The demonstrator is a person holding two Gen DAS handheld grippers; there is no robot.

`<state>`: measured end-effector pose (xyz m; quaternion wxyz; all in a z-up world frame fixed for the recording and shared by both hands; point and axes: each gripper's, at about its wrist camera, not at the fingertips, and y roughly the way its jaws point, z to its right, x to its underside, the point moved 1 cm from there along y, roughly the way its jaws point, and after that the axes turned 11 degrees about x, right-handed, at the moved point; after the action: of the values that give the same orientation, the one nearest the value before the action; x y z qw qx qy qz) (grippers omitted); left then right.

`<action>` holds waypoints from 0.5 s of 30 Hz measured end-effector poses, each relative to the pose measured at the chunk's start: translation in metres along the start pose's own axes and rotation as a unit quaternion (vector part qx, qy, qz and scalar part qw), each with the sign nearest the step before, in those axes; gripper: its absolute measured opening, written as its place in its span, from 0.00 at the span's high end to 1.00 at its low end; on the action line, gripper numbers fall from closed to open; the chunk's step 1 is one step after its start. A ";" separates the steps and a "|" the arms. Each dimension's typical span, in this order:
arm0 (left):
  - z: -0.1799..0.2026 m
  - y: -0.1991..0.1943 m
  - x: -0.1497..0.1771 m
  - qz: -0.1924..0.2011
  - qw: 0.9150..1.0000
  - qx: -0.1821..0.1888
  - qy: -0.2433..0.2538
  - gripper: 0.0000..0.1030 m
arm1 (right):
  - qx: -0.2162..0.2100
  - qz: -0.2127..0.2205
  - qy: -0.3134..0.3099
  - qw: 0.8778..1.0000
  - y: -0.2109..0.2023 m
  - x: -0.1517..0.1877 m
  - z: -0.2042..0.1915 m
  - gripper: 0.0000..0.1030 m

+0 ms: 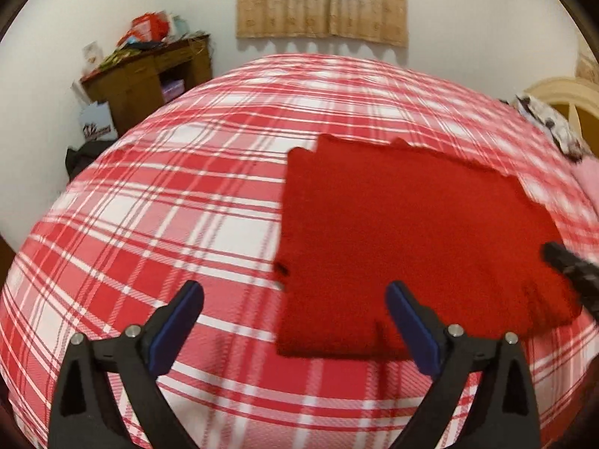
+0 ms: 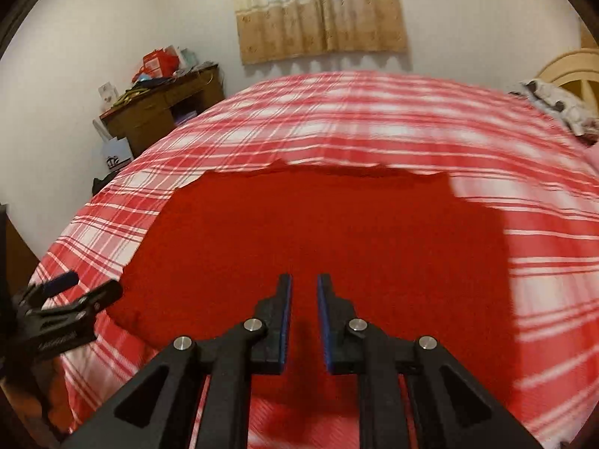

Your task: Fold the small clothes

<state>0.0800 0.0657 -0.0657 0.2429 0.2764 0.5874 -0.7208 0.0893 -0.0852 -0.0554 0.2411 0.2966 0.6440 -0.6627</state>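
A red garment (image 1: 411, 247) lies flat on a bed (image 1: 179, 224) covered in a red-and-white plaid sheet; it looks folded, with straight edges and a stepped far edge where layers overlap. From the left wrist view it sits right of centre on the bed, its near left corner just beyond the left gripper (image 1: 295, 321). That gripper hangs above the bed with its jaws spread wide, blue pads facing each other, and nothing between them but the sheet and the garment's near corner below; the pads press on nothing. The right finger of the left gripper overlaps the garment's near edge in the picture, though whether it touches the cloth I cannot tell. From the right wrist view the garment (image 2: 322, 232) fills the middle of the frame, and the right gripper (image 2: 304, 288) points down over it with its jaws drawn almost together, a narrow gap left between the blue pads and no cloth in that gap. The left gripper (image 2: 75, 292) shows at the left edge of this view, over the bed beside the garment's left side. Behind the bed stand a wooden desk (image 1: 149, 78) piled with clutter, a white wall and a beige curtain (image 1: 322, 0). A patterned pillow (image 1: 550, 123) lies at the bed's far right by a pale headboard (image 1: 569, 101).
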 end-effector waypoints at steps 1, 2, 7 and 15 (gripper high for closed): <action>-0.008 0.002 -0.001 -0.003 1.000 -0.001 -0.012 0.03 | -0.003 0.000 0.001 1.000 0.008 0.000 -0.009 0.87; -0.014 0.004 -0.001 -0.004 1.000 -0.001 -0.022 0.03 | -0.004 -0.002 -0.002 1.000 0.016 0.003 -0.017 0.87; -0.034 0.013 -0.005 -0.002 0.997 0.039 -0.069 0.03 | -0.002 -0.006 -0.023 1.000 0.035 0.017 -0.032 0.86; -0.033 0.051 -0.009 -0.015 0.986 0.087 -0.141 0.03 | -0.009 -0.001 -0.013 1.000 0.033 0.019 -0.029 0.86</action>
<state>0.1249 0.0885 -0.1011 0.2876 0.1838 0.4866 -0.8042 0.1017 -0.0574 -0.0921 0.2515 0.2846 0.6471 -0.6611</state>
